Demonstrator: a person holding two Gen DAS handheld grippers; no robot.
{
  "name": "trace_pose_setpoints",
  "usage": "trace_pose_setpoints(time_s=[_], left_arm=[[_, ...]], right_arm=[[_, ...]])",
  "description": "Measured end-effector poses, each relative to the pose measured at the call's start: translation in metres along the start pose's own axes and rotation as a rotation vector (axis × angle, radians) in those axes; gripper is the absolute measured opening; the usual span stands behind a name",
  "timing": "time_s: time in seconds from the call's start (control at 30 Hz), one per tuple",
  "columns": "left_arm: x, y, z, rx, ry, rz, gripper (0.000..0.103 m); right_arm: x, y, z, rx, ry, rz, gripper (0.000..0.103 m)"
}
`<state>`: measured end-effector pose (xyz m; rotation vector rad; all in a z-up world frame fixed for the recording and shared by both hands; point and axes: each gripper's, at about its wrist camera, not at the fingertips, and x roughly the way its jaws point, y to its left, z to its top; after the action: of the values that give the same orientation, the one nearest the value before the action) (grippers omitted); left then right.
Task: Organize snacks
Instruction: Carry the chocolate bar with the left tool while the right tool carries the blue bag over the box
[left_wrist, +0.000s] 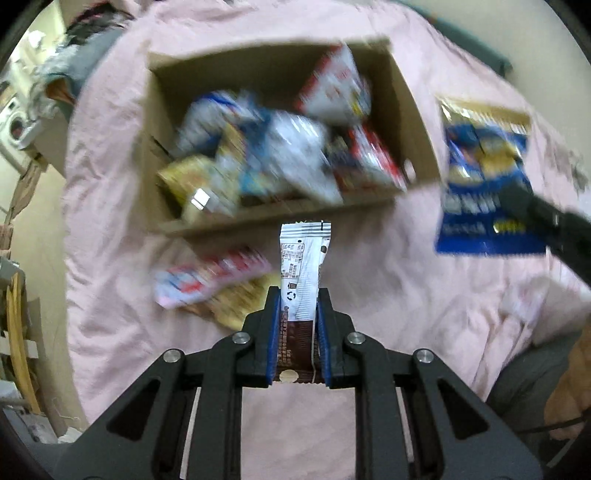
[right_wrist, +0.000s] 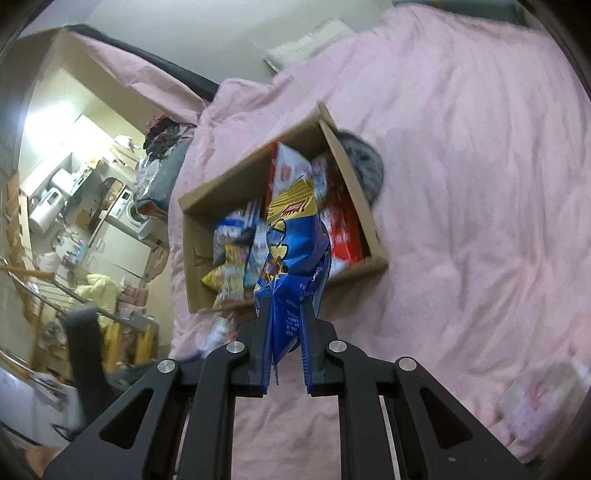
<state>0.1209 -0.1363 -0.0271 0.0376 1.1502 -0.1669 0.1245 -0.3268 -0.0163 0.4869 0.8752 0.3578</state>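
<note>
My left gripper (left_wrist: 298, 295) is shut on a slim white and brown snack bar (left_wrist: 303, 258), held up above the pink bedding just in front of the cardboard box (left_wrist: 155, 122). The box holds several snack packets, blurred in the left wrist view. My right gripper (right_wrist: 284, 304) is shut on a blue and gold chip bag (right_wrist: 291, 236) that hangs in front of the same box (right_wrist: 194, 254). In the left wrist view that bag (left_wrist: 484, 181) hangs to the right of the box, with the right gripper's fingers (left_wrist: 524, 203) on it.
A pink-white packet (left_wrist: 207, 280) and a yellowish packet (left_wrist: 240, 302) lie on the pink duvet (left_wrist: 388, 266) in front of the box. A grey round thing (right_wrist: 364, 162) lies behind the box. A pale packet (right_wrist: 543, 398) rests at the lower right. Cluttered furniture stands left of the bed.
</note>
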Motion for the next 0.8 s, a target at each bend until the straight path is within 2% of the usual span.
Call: trace_pose_setpoints(time_s=[0.17,0.33,0.57,0.8], left_arm=[[-0.029,0.049,0.036,-0.09,-0.096,0.033,0.015],[-0.048,0.078,0.062,-0.088,-0.178,0.085,0.015],[-0.037,0.116,0.082,-0.15,-0.242,0.124,0.015],[-0.007,0.124,0.085,-0.164,-0.259,0.097,0.015]], right_arm=[[-0.004,0.015,0.026,-0.078,-0.073,0.022,0.014],[0.005,0.015,0.048,-0.096,-0.096,0.016,0.014],[0.02,0.009,0.072,-0.101,-0.117,-0.031,0.014],[0.051,0.007,0.08,-0.107,-0.061,-0.067,0.014]])
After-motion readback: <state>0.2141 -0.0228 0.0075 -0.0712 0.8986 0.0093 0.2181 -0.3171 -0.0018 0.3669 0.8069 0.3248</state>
